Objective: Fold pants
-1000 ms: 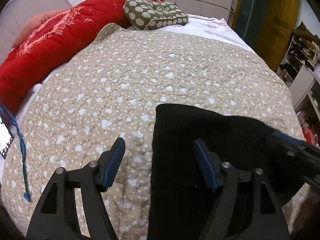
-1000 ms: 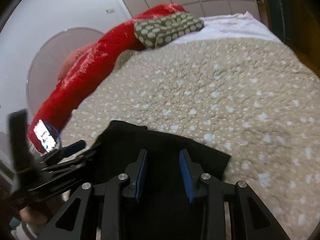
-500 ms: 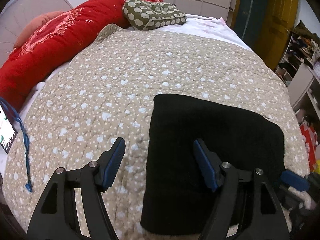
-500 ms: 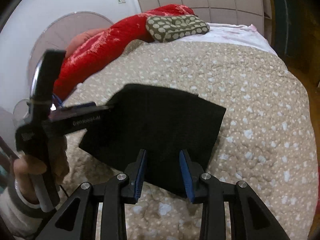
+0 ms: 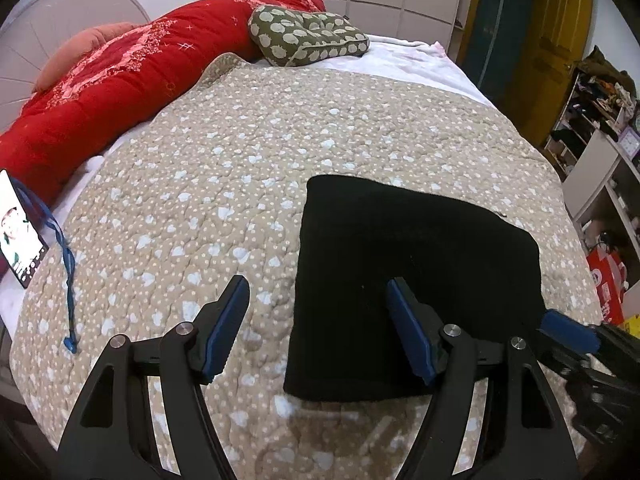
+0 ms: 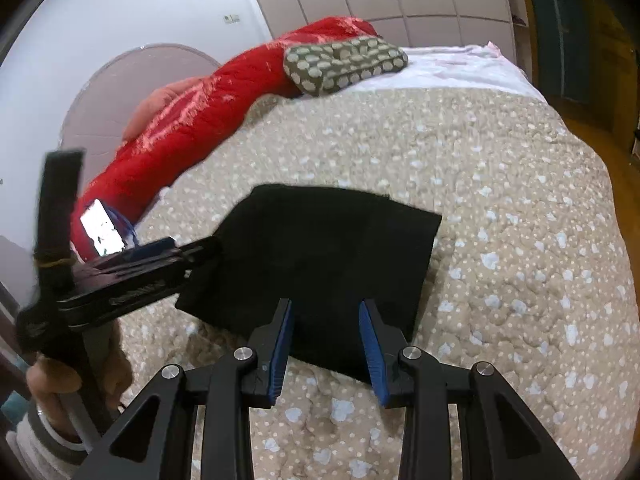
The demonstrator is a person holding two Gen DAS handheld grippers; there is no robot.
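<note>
The black pants (image 5: 404,276) lie folded into a flat rectangle on the beige spotted quilt (image 5: 240,168); they also show in the right wrist view (image 6: 332,256). My left gripper (image 5: 316,320) is open and empty, held above the quilt near the pants' near-left edge. My right gripper (image 6: 326,340) is open and empty, above the pants' near edge. The left gripper also shows in the right wrist view (image 6: 172,258) at the pants' left side. The right gripper's blue tip shows in the left wrist view (image 5: 568,330) at lower right.
A red duvet (image 5: 120,80) and a green spotted pillow (image 5: 308,36) lie at the bed's head. A phone (image 5: 18,236) with a blue lanyard (image 5: 66,280) sits at the left edge. Shelves (image 5: 600,152) and a yellow door (image 5: 548,52) stand to the right.
Both grippers have drawn back and up from the pants, so more of the folded black rectangle shows. The pants stay flat on the quilt.
</note>
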